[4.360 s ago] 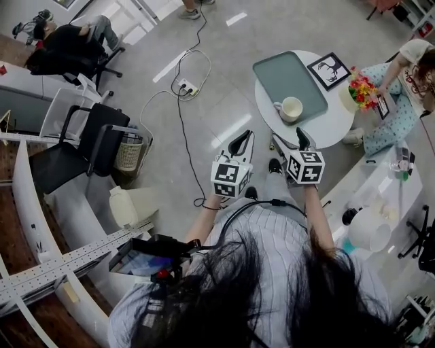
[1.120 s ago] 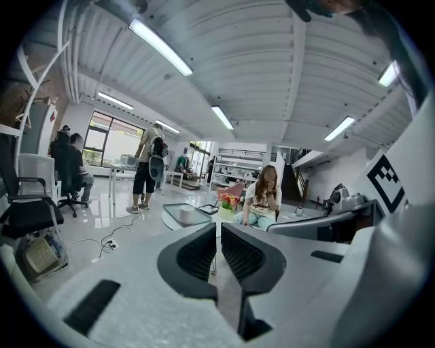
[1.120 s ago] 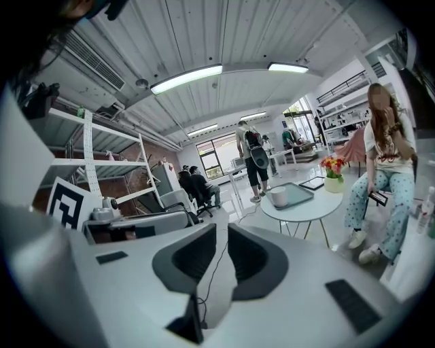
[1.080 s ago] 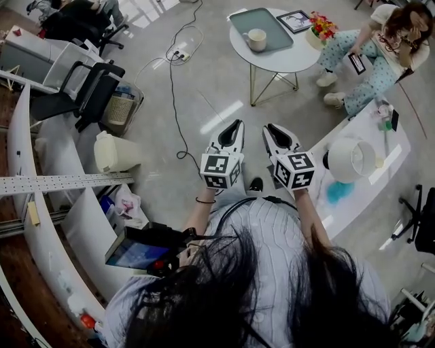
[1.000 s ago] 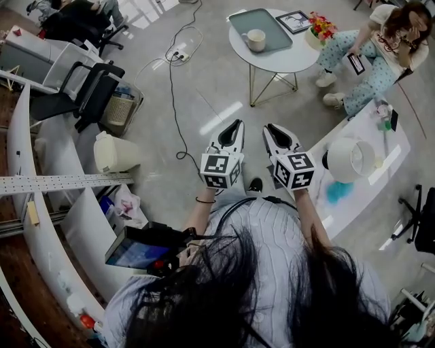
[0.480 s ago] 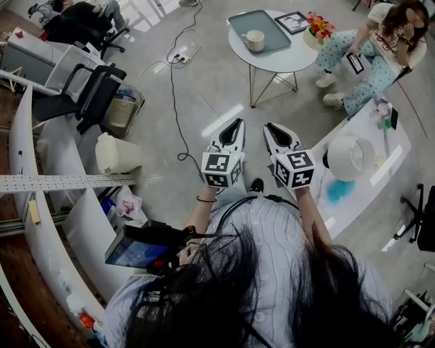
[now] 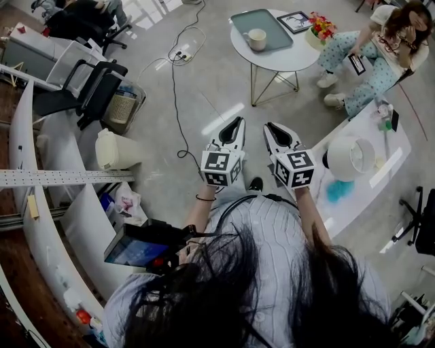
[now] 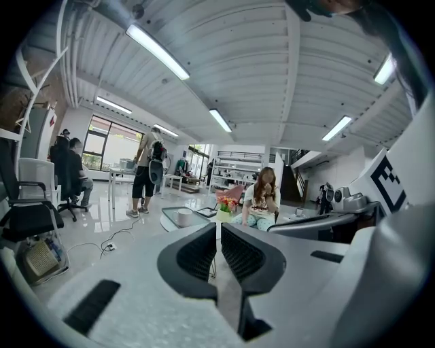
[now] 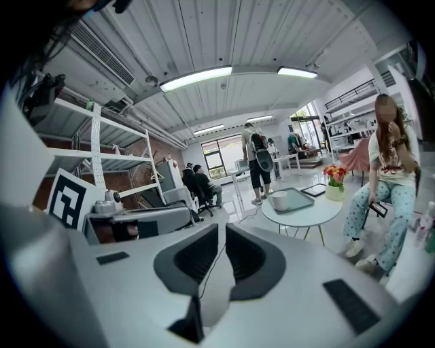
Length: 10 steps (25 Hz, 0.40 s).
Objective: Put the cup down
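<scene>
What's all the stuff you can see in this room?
cup: one, cream, on the tray
tray: one, grey-green, on the round table
round table: one, white, far ahead
picture frame: one, black, beside the tray
flowers: one bunch, red and yellow, table's edge
seated person: one, light clothes, beside the table
empty office chair: one, black, at left
bin: one, cream, floor at left
left gripper: one, white and black, shut, empty
right gripper: one, white and black, shut, empty

cup [image 7: 257, 39] seen too small for its inside to be told, framed picture [image 7: 296, 21] left unreadable, black chair [image 7: 423, 228] cut off at the right edge, tablet [image 7: 136, 250] partly hidden by hair [image 7: 224, 299]
</scene>
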Tool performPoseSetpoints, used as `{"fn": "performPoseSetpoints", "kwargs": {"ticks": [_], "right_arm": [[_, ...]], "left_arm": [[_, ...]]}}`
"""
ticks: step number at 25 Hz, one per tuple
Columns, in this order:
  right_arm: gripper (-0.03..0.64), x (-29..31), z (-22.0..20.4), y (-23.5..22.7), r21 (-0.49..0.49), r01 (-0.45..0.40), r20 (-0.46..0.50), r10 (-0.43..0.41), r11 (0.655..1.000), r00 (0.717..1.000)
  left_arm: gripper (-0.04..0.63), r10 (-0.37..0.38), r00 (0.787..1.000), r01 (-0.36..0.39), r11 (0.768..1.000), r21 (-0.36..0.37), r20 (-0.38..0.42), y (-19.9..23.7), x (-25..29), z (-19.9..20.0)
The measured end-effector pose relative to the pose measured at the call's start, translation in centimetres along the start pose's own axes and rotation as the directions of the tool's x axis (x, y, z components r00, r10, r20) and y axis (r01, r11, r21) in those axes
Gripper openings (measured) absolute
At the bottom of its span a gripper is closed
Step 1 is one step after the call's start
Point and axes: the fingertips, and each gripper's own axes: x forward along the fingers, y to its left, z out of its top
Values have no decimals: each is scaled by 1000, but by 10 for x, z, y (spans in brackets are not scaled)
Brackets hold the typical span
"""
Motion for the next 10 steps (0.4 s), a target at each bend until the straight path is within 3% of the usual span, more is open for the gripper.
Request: {"fn": "performPoseSetpoints", "kwargs": {"ticks": [10], "right_arm": [[55, 3, -3, 3, 6, -7, -1, 7, 1000, 1000]], "left_arm": [[32, -7, 1000, 7, 1000, 11, -6, 1, -1, -2]]}}
